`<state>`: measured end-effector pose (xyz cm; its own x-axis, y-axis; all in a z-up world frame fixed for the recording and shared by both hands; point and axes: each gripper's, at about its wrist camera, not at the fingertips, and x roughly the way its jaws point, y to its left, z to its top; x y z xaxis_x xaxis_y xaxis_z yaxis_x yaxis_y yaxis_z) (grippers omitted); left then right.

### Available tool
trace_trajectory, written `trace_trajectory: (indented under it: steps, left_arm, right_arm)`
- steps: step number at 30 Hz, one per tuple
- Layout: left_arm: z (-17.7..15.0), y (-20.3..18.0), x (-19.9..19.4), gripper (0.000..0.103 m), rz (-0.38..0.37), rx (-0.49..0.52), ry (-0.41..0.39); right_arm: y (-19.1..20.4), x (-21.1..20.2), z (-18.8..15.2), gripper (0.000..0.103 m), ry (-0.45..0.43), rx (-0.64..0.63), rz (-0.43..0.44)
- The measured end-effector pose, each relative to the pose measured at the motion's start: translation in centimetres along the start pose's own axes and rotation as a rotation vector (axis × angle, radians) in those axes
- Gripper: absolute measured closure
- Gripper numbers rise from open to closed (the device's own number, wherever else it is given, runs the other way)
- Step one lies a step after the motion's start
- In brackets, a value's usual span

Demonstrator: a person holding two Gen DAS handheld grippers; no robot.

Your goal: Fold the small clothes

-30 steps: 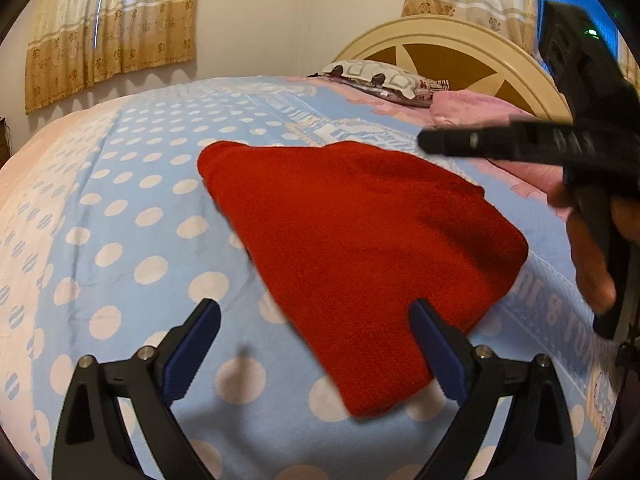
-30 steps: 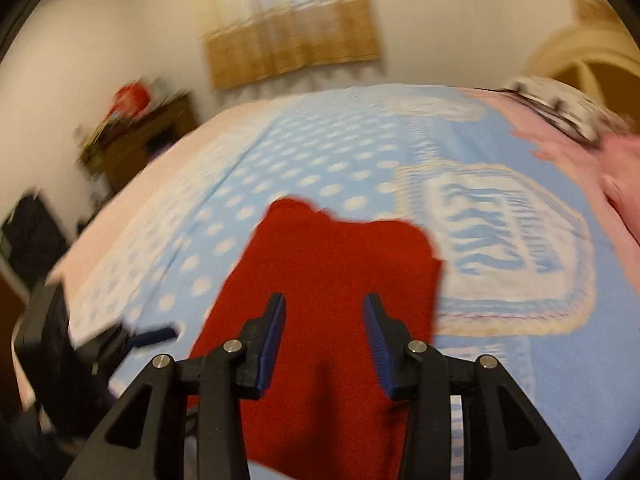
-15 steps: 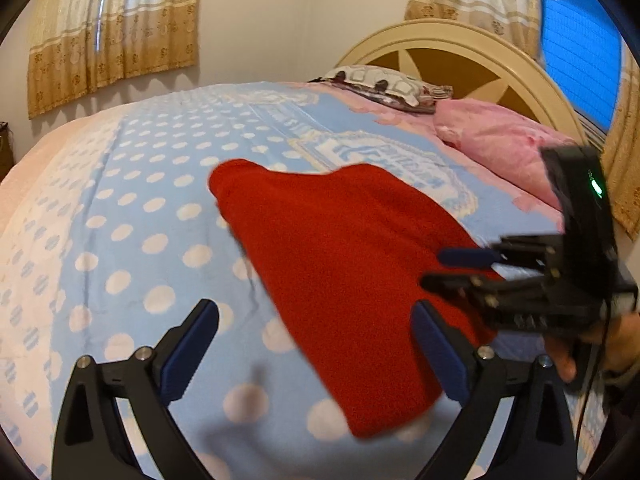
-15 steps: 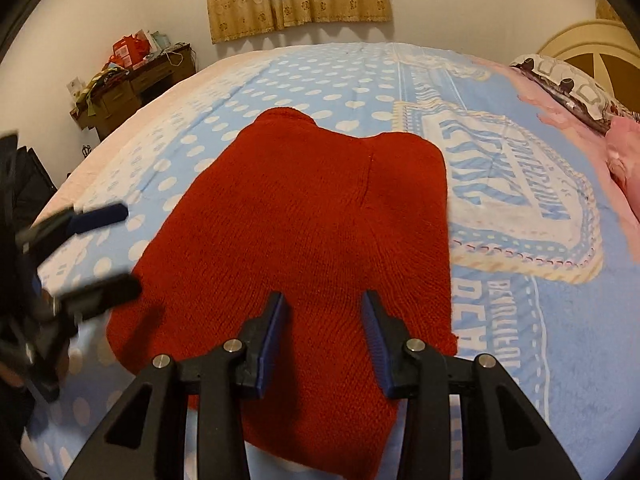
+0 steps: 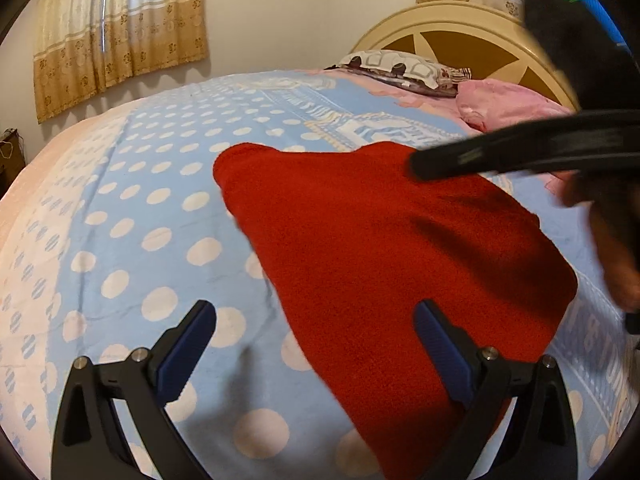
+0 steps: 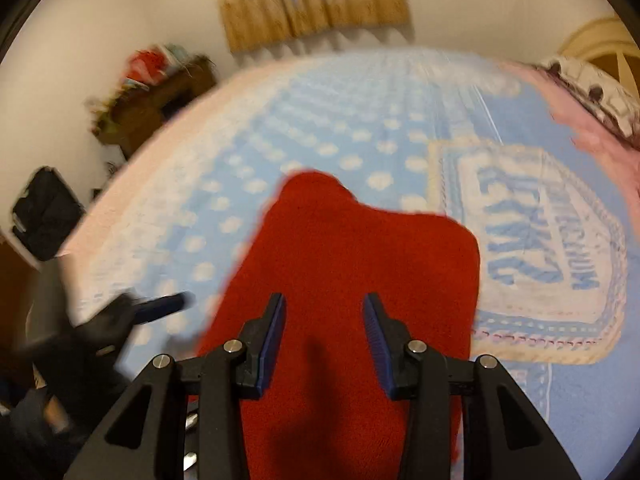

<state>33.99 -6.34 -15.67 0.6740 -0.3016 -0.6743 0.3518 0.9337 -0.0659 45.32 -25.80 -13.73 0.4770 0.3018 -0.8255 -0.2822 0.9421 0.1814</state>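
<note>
**Both grippers empty over the red garment, and the grab could go astray**

The left gripper (image 5: 316, 344) hangs with its jaws spread wide and nothing between the blue pads (image 5: 440, 348). Its right pad sits above the near edge of the red knitted garment (image 5: 400, 248); its left pad is over bare polka-dot bedspread (image 5: 132, 240). If it closes from here, it will likely pinch only a sliver of the knit's side edge, or snag the bedspread along with it, and the fold would then drag the cover up.

The right gripper (image 6: 324, 340) has its jaws partly parted and holds nothing; the garment lies just ahead of and below its pads, spread flat. This view is smeared by motion, so I judge the tool is moving quickly. A fast descent onto thick, soft knit could bunch the cloth instead of catching one clean layer.

In the left wrist view the right gripper crosses above the garment's far right side, near the left tool's reach. The two could knock together if both go for the same edge.

Further out lie the pink pillow (image 5: 504, 104) and the headboard (image 5: 460, 40), well clear of the work.
</note>
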Motion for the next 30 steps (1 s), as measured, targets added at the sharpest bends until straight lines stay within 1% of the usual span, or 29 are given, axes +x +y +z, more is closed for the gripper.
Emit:
trace_trajectory:
  steps: [1, 2, 3, 5, 6, 8, 9, 11, 12, 13, 14, 15, 16, 19, 21, 23, 25, 26, 28, 30]
  left_arm:
    - [-0.2, 0.1, -0.1, 0.001, -0.007, -0.008, 0.002]
    - [-0.2, 0.1, -0.1, 0.001, -0.014, -0.014, 0.005]
    - [-0.4, 0.2, -0.2, 0.001, -0.037, -0.023, 0.012]
    - [-0.7, 0.1, -0.4, 0.001, -0.055, -0.033, 0.016]
    - [-0.8, 0.1, -0.5, 0.001, -0.058, -0.034, 0.014]
    - [-0.9, 0.1, -0.7, 0.001, -0.060, -0.043, 0.012]
    - [-0.9, 0.2, -0.7, 0.001, -0.060, -0.049, 0.012]
    - [-1.0, 0.2, -0.8, 0.001, -0.064, -0.056, 0.011]
    - [-1.0, 0.2, -0.7, 0.001, -0.066, -0.058, 0.014]
    - [-1.0, 0.1, -0.7, 0.001, -0.068, -0.060, 0.017]
    - [-1.0, 0.1, -0.6, 0.001, -0.070, -0.059, 0.021]
    - [-1.0, 0.0, -0.5, 0.000, -0.073, -0.058, 0.027]
    - [-1.0, -0.1, -0.4, 0.000, -0.071, -0.058, 0.031]
    - [-1.0, 0.0, -0.4, 0.000, -0.069, -0.062, 0.038]
    - [-0.9, 0.0, -0.4, 0.000, -0.068, -0.074, 0.046]
    - [-0.9, 0.1, -0.5, 0.000, -0.073, -0.079, 0.055]
    - [-0.9, 0.0, -0.6, 0.000, -0.073, -0.078, 0.061]
    - [-0.8, 0.0, -0.7, 0.000, -0.072, -0.076, 0.060]
    - [-0.5, -0.2, -1.0, 0.000, -0.067, -0.066, 0.056]
    - [0.0, -0.4, -1.3, 0.000, -0.068, -0.059, 0.043]
  right_arm:
    - [-0.8, 1.4, -0.1, 0.062, 0.049, 0.024, -0.019]
    - [-2.0, 2.4, -0.4, 0.062, 0.063, 0.056, -0.017]
    - [-3.0, 2.0, -0.6, 0.063, 0.011, 0.094, 0.016]
    - [-3.3, 1.5, -0.9, 0.063, 0.010, 0.124, 0.032]
    - [-2.8, 0.7, -1.1, 0.063, -0.001, 0.104, 0.005]
    - [-0.8, -1.3, -1.8, 0.061, -0.055, 0.020, -0.087]
    - [0.1, -2.3, -2.4, 0.061, -0.079, -0.008, -0.078]
    - [1.0, -3.2, -3.5, 0.060, -0.085, -0.036, -0.019]
    - [1.6, -2.8, -4.6, 0.059, -0.058, -0.071, -0.036]
    - [1.4, -2.3, -5.0, 0.058, -0.040, -0.095, -0.057]
    - [1.7, -1.8, -5.9, 0.058, -0.055, -0.143, -0.089]
    - [2.0, -1.8, -6.4, 0.058, -0.086, -0.177, -0.101]
    - [2.1, -1.9, -6.6, 0.058, -0.096, -0.190, -0.104]
    - [1.7, -2.3, -6.3, 0.057, -0.079, -0.159, -0.079]
    - [1.3, -3.1, -6.0, 0.053, -0.078, -0.150, -0.040]
    - [1.3, -4.1, -6.1, 0.052, -0.093, -0.155, -0.018]
    - [0.3, -5.3, -5.8, 0.052, -0.128, -0.135, -0.008]
    - [-0.5, -5.9, -5.3, 0.052, -0.142, -0.110, 0.011]
    - [-1.9, -6.2, -4.8, 0.050, -0.142, -0.050, 0.032]
    - [-3.8, -6.4, -4.2, 0.045, -0.158, 0.023, 0.045]
